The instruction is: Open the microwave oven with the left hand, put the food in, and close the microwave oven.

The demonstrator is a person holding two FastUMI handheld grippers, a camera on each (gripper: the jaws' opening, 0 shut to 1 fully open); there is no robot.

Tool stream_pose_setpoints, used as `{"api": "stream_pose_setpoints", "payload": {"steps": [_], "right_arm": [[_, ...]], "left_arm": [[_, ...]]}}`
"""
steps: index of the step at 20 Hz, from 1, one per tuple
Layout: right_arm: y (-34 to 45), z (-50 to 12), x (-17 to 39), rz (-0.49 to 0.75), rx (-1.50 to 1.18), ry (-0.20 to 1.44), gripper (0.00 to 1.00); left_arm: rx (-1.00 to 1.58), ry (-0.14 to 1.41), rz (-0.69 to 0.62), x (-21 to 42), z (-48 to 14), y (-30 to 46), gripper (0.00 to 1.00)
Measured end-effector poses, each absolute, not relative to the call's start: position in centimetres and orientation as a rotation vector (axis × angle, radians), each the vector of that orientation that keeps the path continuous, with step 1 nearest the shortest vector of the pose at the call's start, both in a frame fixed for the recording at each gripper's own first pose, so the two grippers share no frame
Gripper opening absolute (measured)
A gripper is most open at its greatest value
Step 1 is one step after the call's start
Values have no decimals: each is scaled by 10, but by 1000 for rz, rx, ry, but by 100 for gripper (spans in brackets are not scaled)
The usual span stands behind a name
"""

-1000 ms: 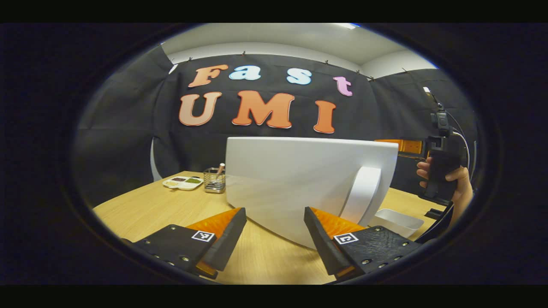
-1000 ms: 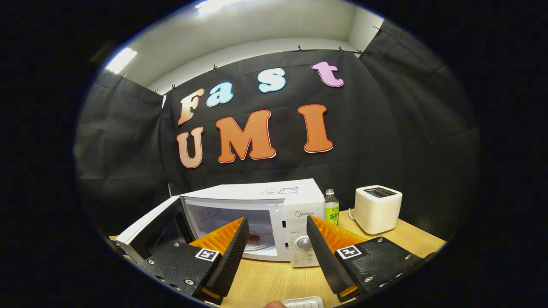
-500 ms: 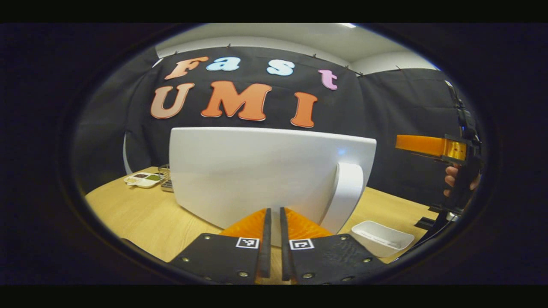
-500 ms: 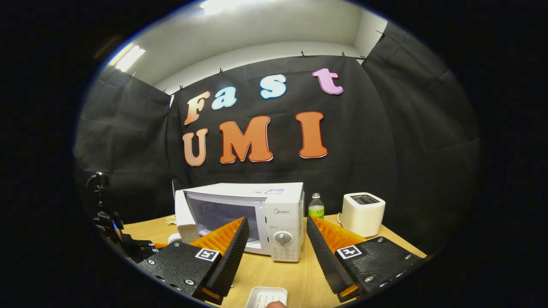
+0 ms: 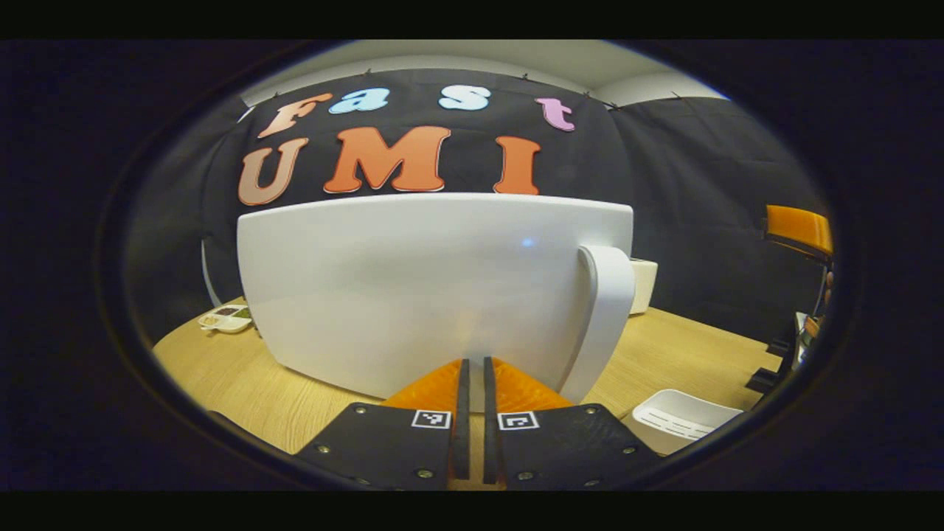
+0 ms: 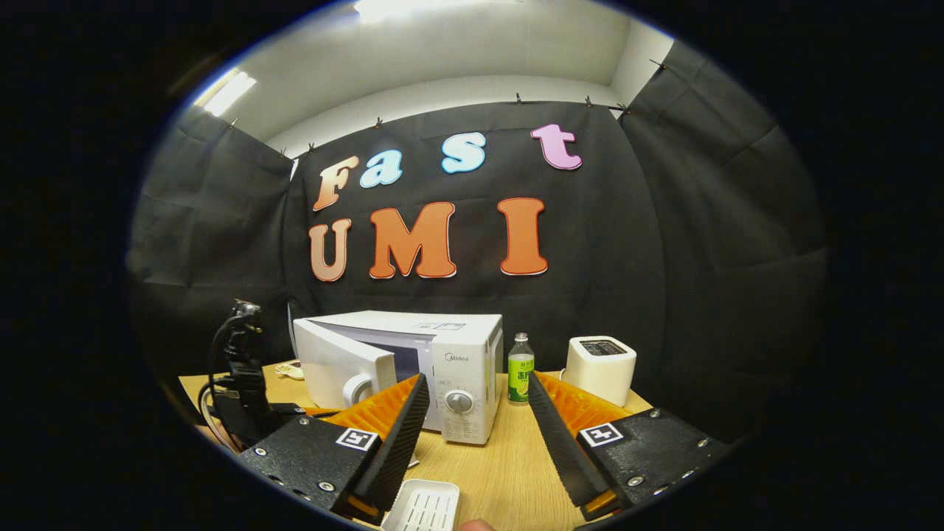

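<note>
The white microwave door stands close before my left gripper, its curved handle to the right. The left gripper's orange fingers are shut with nothing between them, their tips at the door's lower part. In the right gripper view the microwave sits at the table's back with its door partly open, and the left gripper's black body is at the door's outer side. My right gripper hangs open and empty, well back from the microwave. The food is hidden behind the door.
A white slotted tray lies on the wooden table near the front, also the tray right of the door. A green-labelled bottle and a white toaster stand right of the microwave. A small sauce dish sits far left.
The left gripper's fingers went from open to shut and moved up against the door. The door swung from wide open to partly open. The right gripper drew back from the microwave.
</note>
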State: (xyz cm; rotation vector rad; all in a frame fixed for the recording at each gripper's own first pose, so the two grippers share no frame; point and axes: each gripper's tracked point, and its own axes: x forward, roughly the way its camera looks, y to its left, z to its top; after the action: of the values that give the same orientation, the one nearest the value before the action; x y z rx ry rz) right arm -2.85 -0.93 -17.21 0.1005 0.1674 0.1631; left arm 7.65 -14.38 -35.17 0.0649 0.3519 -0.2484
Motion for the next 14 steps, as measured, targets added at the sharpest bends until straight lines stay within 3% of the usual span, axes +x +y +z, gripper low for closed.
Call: {"api": "stream_pose_setpoints", "payload": {"steps": [14], "right_arm": [[-35,-181,-22,128,101,190,86]], "left_arm": [[106,335,-197,142,-363,-163,7]]}}
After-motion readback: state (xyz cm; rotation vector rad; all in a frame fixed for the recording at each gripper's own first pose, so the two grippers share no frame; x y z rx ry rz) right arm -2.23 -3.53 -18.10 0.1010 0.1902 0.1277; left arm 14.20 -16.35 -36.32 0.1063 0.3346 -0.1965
